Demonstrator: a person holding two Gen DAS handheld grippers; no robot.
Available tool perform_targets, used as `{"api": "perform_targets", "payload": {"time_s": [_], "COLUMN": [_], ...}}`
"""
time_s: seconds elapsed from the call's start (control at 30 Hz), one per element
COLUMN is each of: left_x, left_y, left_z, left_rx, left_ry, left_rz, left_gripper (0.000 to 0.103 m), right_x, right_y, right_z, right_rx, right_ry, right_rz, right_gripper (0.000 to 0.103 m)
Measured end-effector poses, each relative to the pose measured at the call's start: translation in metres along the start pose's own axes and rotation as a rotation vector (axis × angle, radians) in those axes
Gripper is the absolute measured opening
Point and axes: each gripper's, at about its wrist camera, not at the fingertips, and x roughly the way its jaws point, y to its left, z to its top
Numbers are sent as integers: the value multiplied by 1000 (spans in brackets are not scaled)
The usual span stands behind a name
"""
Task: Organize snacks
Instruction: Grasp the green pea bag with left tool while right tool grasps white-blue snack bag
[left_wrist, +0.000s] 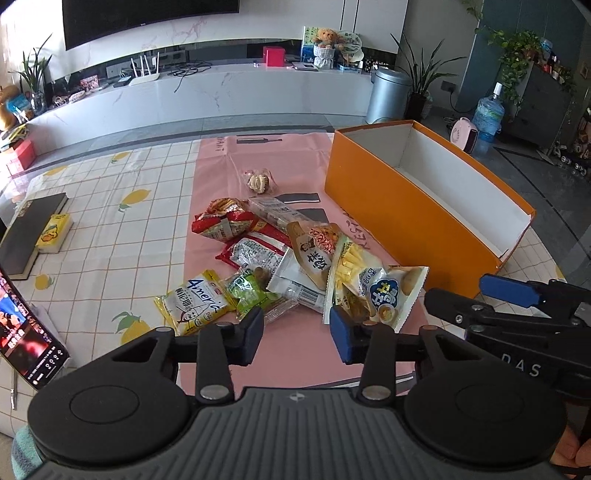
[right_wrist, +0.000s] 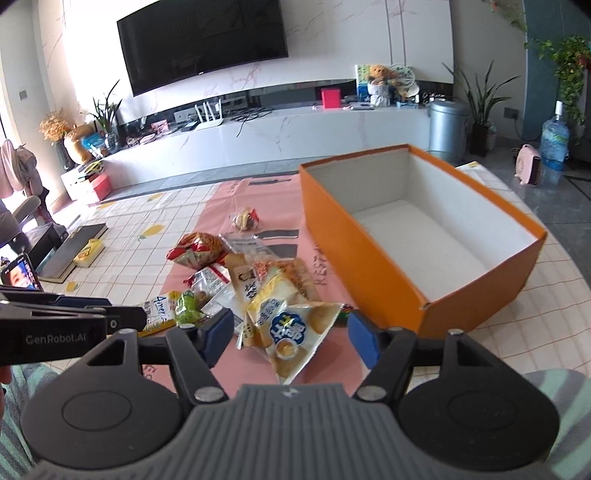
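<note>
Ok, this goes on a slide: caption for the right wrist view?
Right tool open around a chip bag in a snack pile beside an empty orange box.

The phone (left_wrist: 26, 328) (left edge) is cut off; lower snack packets (left_wrist: 258, 254) lie half buried.
</note>
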Motion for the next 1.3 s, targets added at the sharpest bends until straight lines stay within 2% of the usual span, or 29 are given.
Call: {"api": "perform_targets", "payload": {"time_s": [0.07, 0.3, 0.4, 0.6, 0.73, 0.93, 1.03, 1.1, 1.17, 1.23, 1.27, 1.3], "left_x": [8, 40, 56, 90, 108, 122, 128, 131, 133, 132, 132, 132], "left_y": [2, 18, 24, 43, 46, 50, 49, 50, 51, 50, 50, 50], "left_z": [1, 10, 17, 28, 27, 24, 23, 21, 18, 17, 16, 16], "left_rx": [3, -7, -19, -137, -153, -190, -192, -204, -214, -214, -211, -213], "left_ry": [16, 84, 119, 177, 193, 179, 180, 174, 173, 153, 146, 139], "left_rz": [-16, 28, 48, 69, 84, 68, 68, 60, 58, 56, 57, 60], "left_gripper": [49, 50, 58, 59, 59, 60, 60, 60, 59, 51, 50, 45], "right_x": [12, 53, 70, 102, 119, 134, 135, 135, 133, 133, 132, 132], "right_y": [2, 9, 16, 27, 27, 22, 22, 21, 22, 22, 22, 22], "right_z": [0, 4, 11, 13, 5, 0, -1, -1, -1, -1, -1, -1], "right_rx": [-20, -155, -249, -410, -444, -404, -385, -366, -357, -347, -342, -345], "right_ry": [9, 64, 61, 97, 140, 167, 169, 171, 165, 166, 165, 161], "right_rz": [9, 30, 38, 68, 62, 51, 54, 61, 58, 57, 52, 40], "right_gripper": [66, 67, 76, 77, 77, 77, 72, 62, 57, 53, 49, 42]}}
